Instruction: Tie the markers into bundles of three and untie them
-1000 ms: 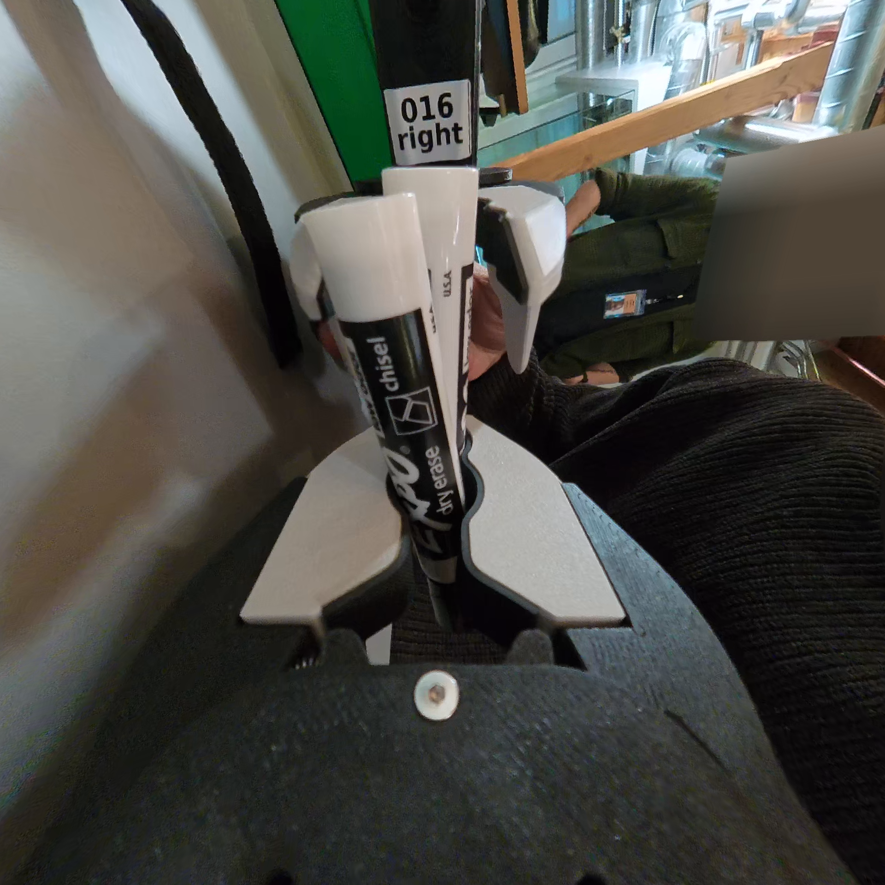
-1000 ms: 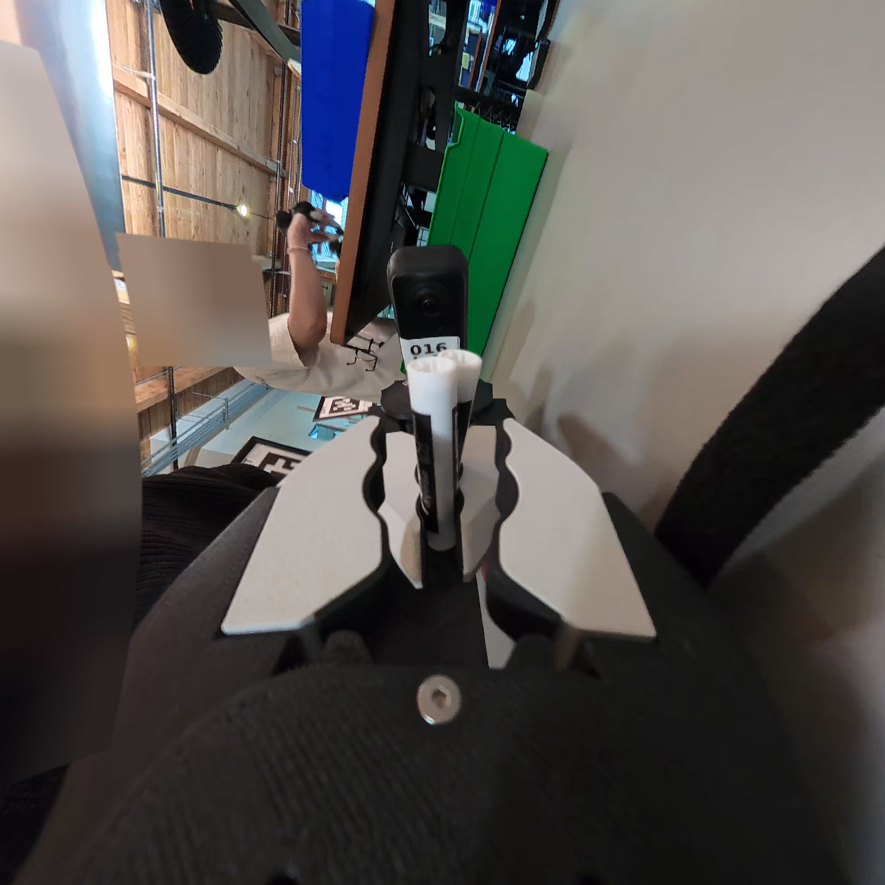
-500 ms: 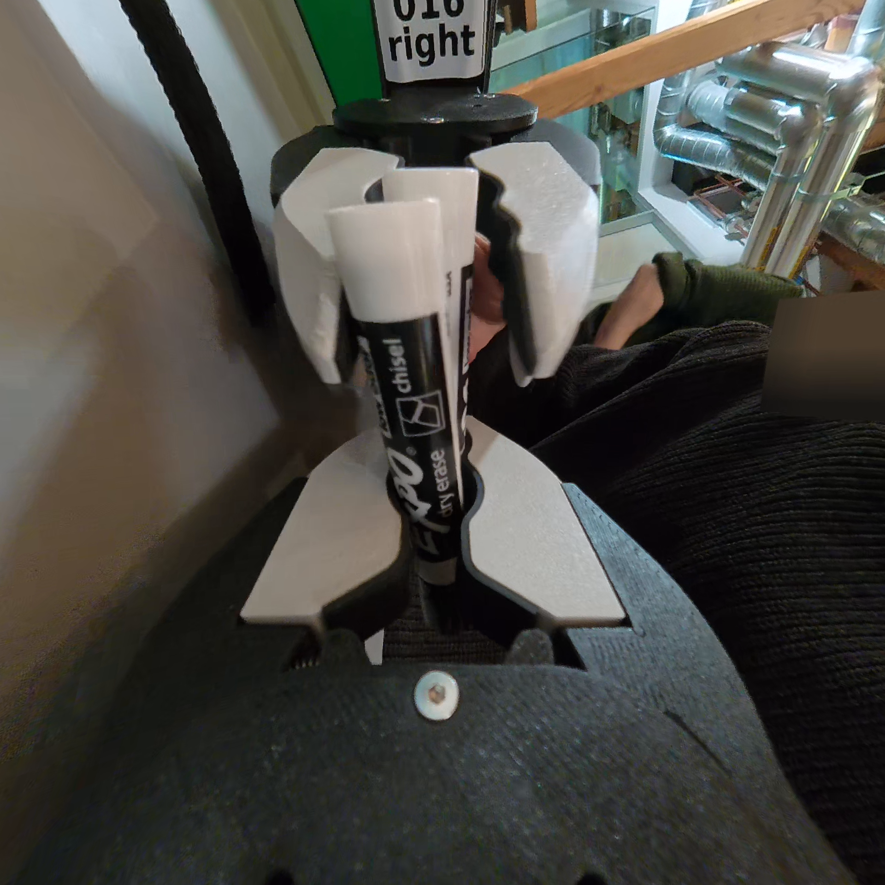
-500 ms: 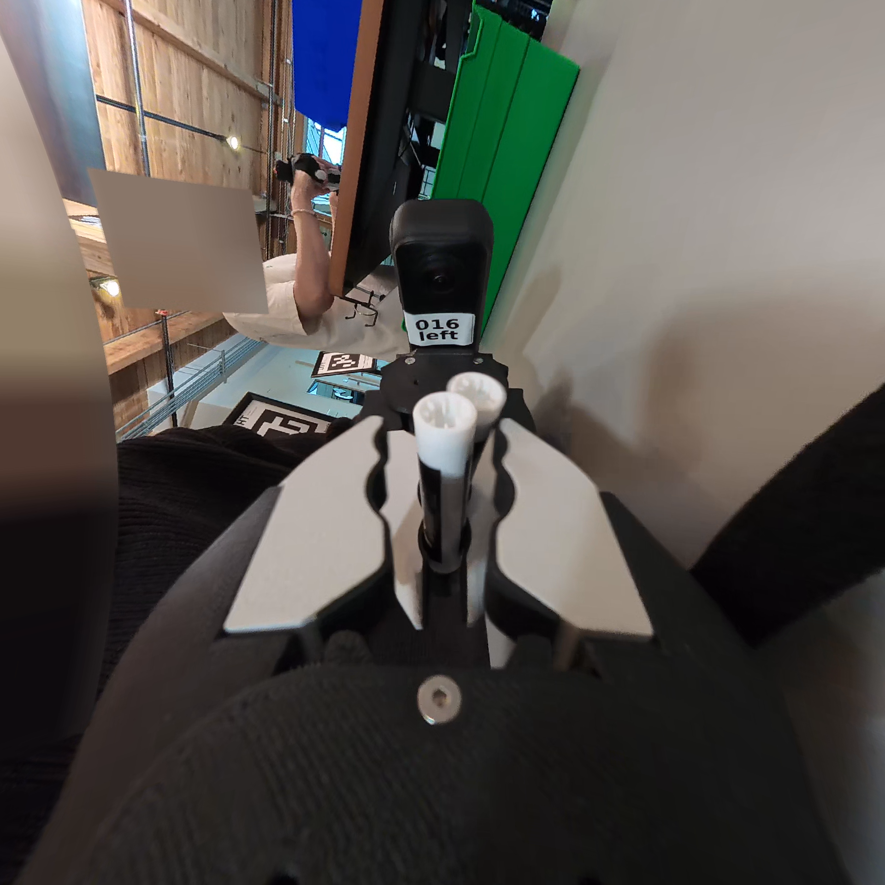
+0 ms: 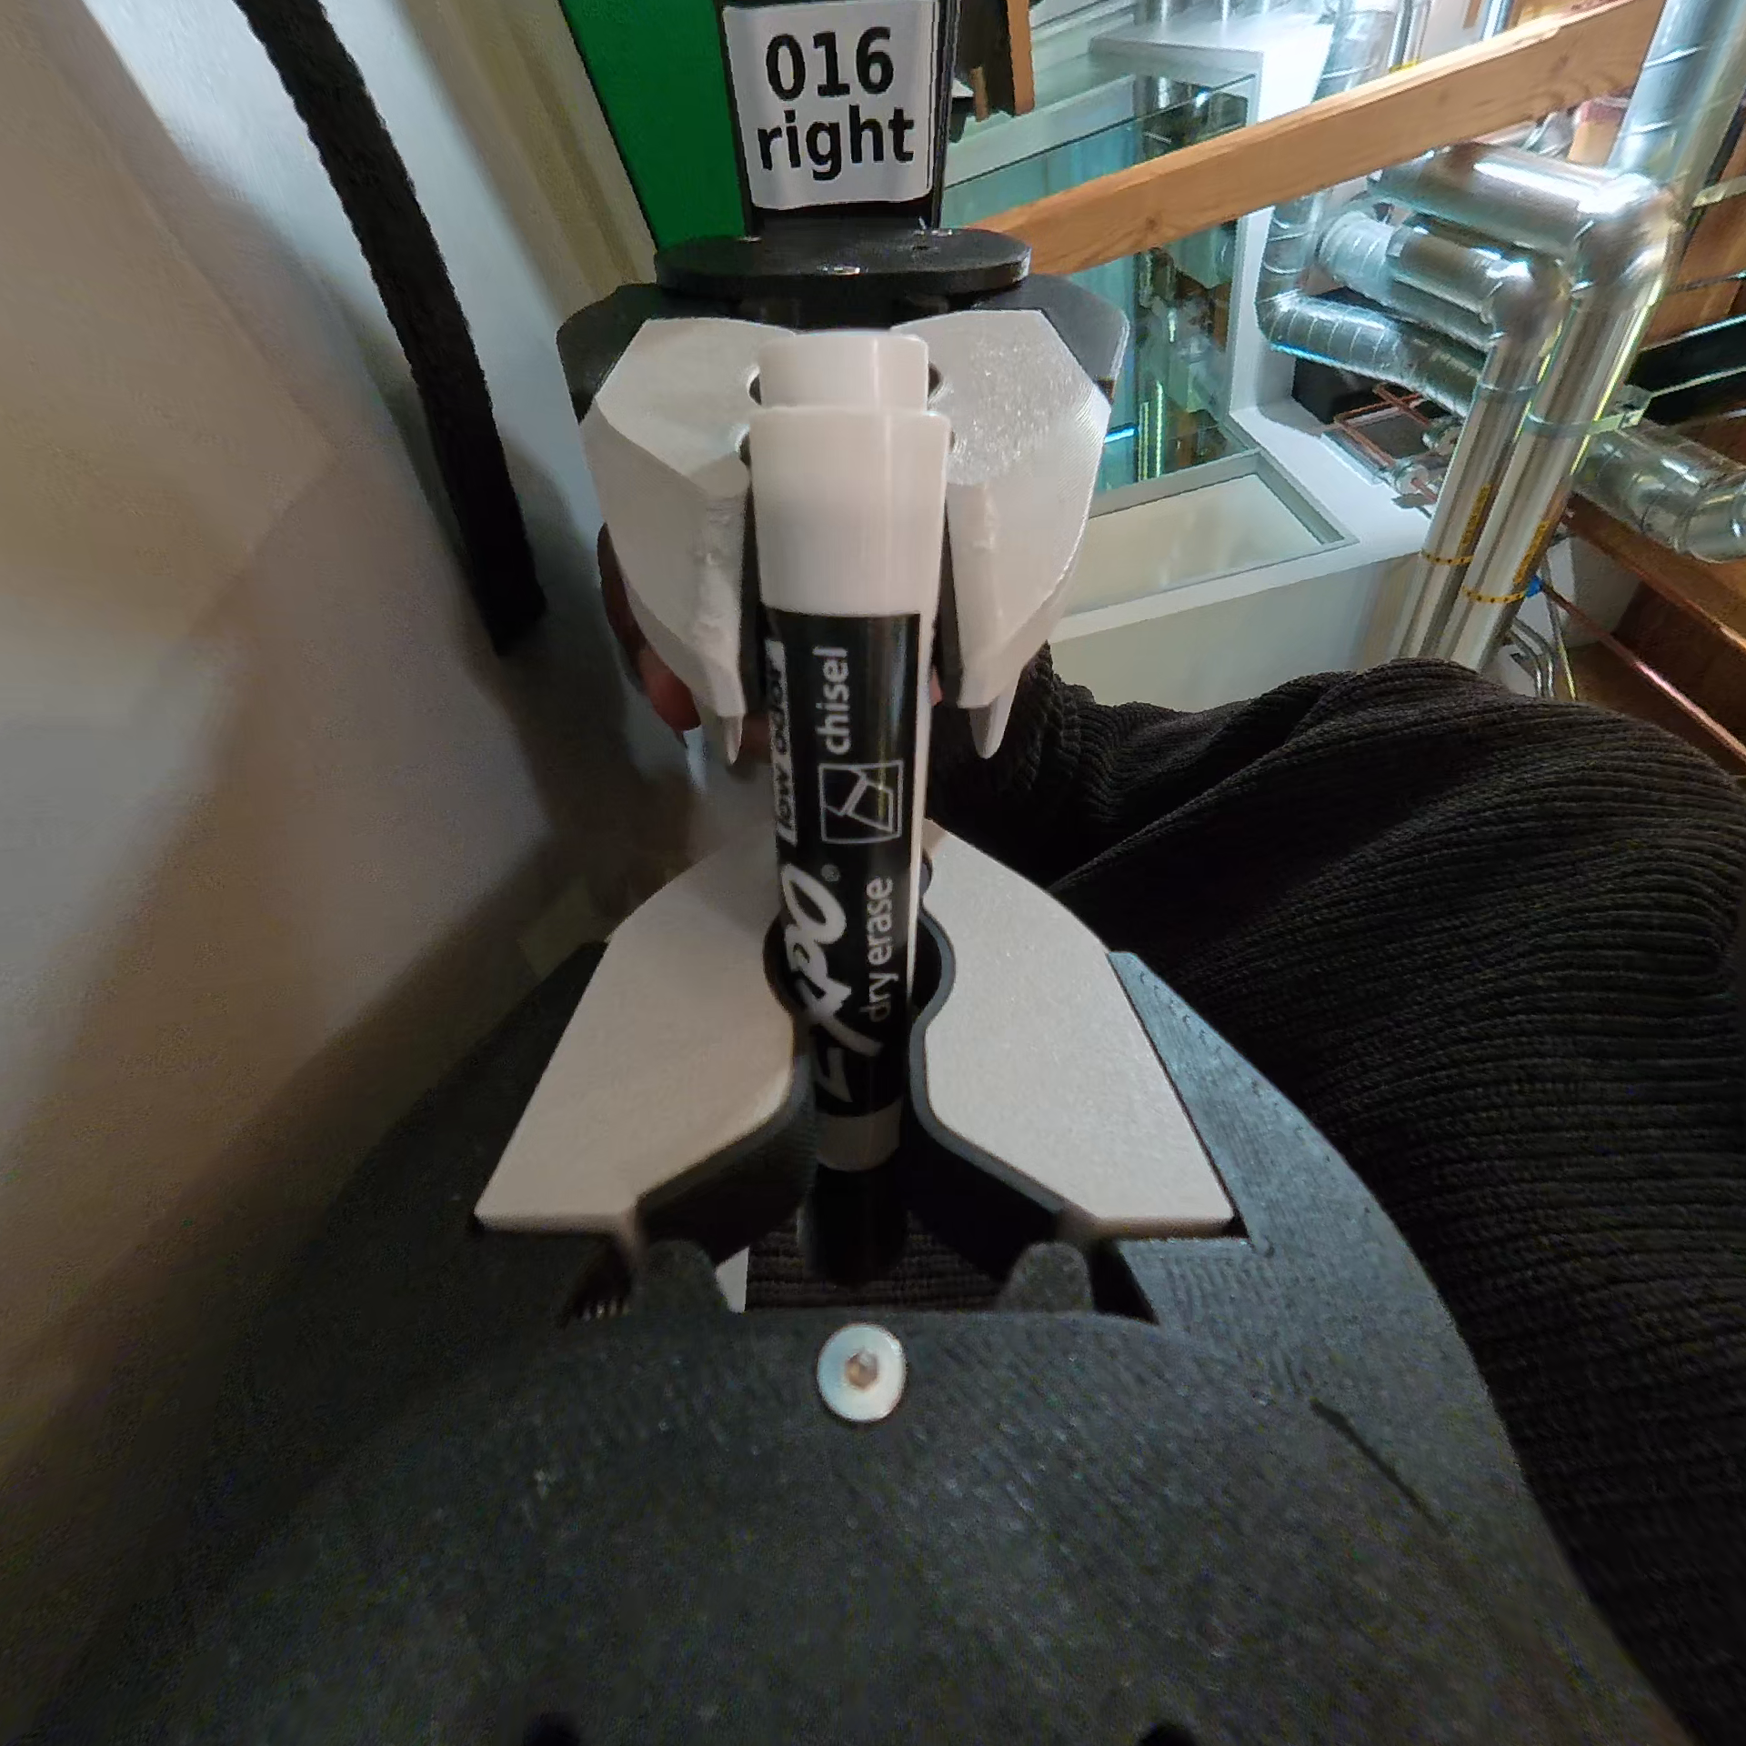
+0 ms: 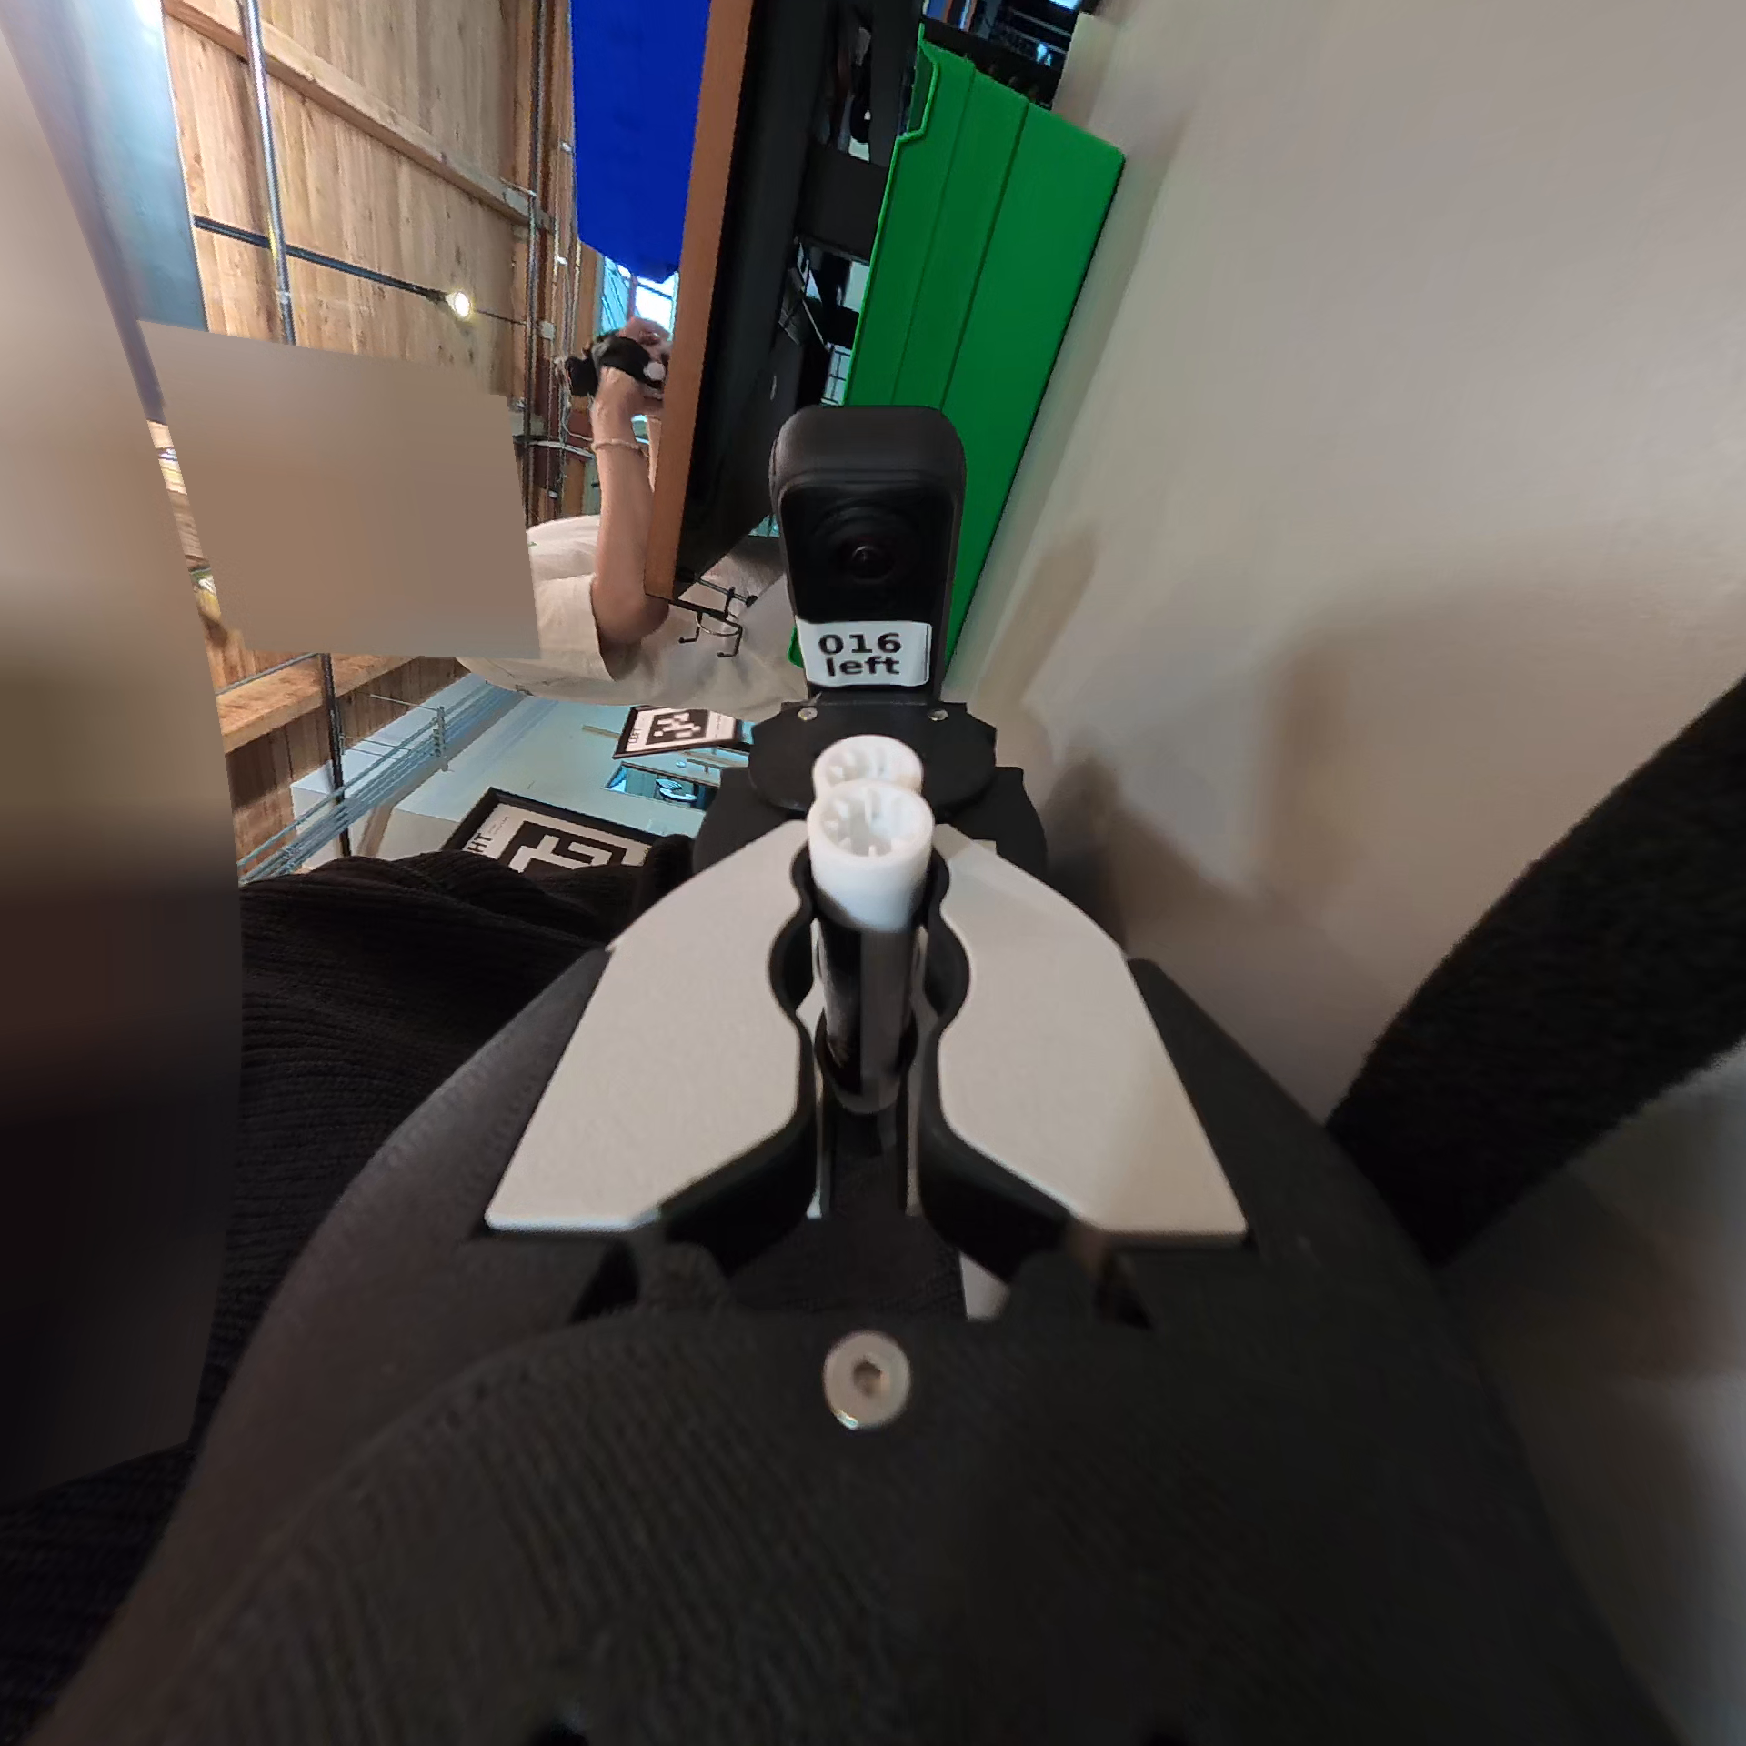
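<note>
Two dry-erase markers [image 5: 850, 529] with black barrels and white ends lie one over the other, held up in the air between my two grippers. My left gripper [image 5: 850, 898] is shut on their black barrels. My right gripper [image 5: 855, 751] faces it head-on, with its white fingers [image 5: 661, 529] closed against the markers' white ends. In the right wrist view the right gripper [image 6: 864, 874] holds the markers [image 6: 864, 841] in its finger notch, white ends pointing at the camera. The left gripper's body [image 6: 983, 803] shows just behind them, its fingers hidden. I see no tie or band.
A pale wall [image 5: 189, 567] runs close beside both grippers, with a black strap [image 5: 406, 283] and a green panel [image 6: 983, 331] against it. A black knitted sleeve [image 5: 1417, 945] lies on the other side. A person [image 6: 605, 605] stands farther back, near wooden beams and metal ducts [image 5: 1474, 283]. There is about 7 centimeters between the tips of the two grippers.
The right gripper has come closer to the left one and its fingers, open a second ago, have closed around the markers' white ends. The left gripper kept its grip.
</note>
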The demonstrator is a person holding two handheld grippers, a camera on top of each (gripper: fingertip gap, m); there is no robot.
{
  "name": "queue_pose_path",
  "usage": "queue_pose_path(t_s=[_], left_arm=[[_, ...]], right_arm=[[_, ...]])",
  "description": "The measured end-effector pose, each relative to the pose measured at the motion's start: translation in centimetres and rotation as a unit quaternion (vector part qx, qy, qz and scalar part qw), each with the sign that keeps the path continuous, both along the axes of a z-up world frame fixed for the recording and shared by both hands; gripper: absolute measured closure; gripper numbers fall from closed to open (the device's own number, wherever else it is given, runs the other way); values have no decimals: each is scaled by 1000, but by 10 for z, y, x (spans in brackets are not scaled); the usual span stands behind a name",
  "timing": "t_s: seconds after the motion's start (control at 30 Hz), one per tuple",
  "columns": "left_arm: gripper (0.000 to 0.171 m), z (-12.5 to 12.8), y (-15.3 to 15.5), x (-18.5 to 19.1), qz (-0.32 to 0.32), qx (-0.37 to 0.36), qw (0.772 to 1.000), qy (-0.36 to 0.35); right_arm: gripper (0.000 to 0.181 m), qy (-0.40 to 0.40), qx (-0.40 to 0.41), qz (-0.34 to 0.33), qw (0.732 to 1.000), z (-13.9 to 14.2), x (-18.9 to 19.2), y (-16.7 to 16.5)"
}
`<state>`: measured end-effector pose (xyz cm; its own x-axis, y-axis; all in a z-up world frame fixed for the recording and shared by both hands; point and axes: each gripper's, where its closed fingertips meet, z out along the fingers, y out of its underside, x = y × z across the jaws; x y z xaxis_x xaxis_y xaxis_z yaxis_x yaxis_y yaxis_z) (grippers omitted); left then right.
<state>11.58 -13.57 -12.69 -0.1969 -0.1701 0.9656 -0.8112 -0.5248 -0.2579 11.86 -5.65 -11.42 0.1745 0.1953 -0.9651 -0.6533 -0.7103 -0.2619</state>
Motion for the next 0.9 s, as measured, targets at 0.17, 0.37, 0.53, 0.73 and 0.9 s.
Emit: queue_pose_path(t_s=[0.17, 0.37, 0.53, 0.73, 0.9], left_arm=[[157, -2, -3, -2, -7, 10, 1000, 1], [158, -2, -4, -3, -12, 11, 1000, 0], [158, -2, -4, -3, -12, 8, 1000, 1], [158, -2, -5, -3, -13, 8, 1000, 1], [158, -3, -3, -2, -10, 7, 1000, 6]], right_arm=[[158, -3, 6, -12, 1000, 2, 6, 1], [162, -14, 10, -8, 1000, 1, 8, 0], [162, -12, 12, -15, 1000, 2, 11, 0], [162, -11, 14, -20, 1000, 3, 14, 0], [162, -8, 12, -25, 1000, 2, 17, 0]])
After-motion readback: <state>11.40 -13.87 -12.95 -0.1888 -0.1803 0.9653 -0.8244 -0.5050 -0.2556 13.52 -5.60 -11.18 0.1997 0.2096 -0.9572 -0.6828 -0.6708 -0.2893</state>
